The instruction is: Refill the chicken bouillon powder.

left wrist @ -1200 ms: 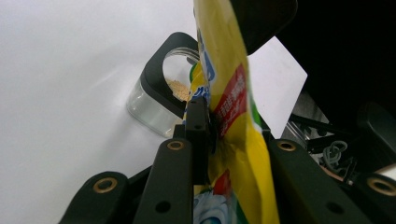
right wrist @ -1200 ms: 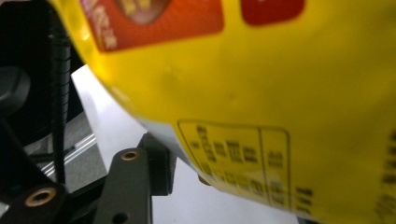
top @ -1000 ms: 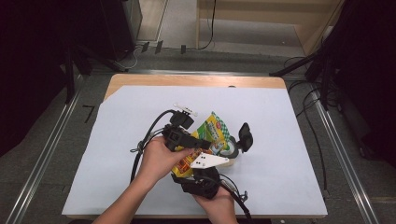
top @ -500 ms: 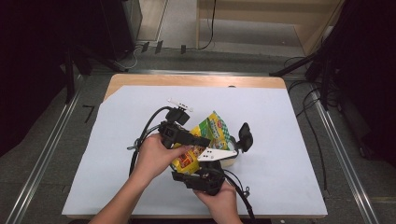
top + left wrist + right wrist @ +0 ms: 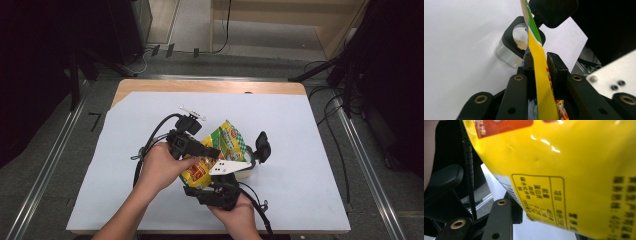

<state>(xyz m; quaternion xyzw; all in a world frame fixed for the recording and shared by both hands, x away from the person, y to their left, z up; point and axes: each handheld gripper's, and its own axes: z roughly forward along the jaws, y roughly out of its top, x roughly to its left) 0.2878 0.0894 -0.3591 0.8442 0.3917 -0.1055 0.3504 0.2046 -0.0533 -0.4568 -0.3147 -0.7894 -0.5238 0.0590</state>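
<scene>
Yellow and glossy, a snack bag (image 5: 220,150) hangs tilted above the white-covered counter (image 5: 310,150), held between two hand-held grippers near the counter's front middle. The left hand-held gripper (image 5: 541,67) is clenched on the bag, its black jaws pinching the thin yellow-and-green edge seen end-on in the left gripper view. The right hand-held gripper (image 5: 220,192) sits beneath the bag's lower end in the high view; in the right gripper view the printed back of the bag crowds the lens, one jaw showing at its lower edge, and whether that gripper is clamped on the bag cannot be told. Just beyond the bag stands a small clear jar (image 5: 510,51) with a black ring at its mouth and a few pale crumbs inside; a black lid-like piece (image 5: 262,146) lies just beside it. The step in hand looks like tipping the bag's contents toward the jar. The next move likely calls for bringing the bag's open end over the jar's mouth and tilting slowly, since the mouth is narrow and crumbs could scatter on the counter.
</scene>
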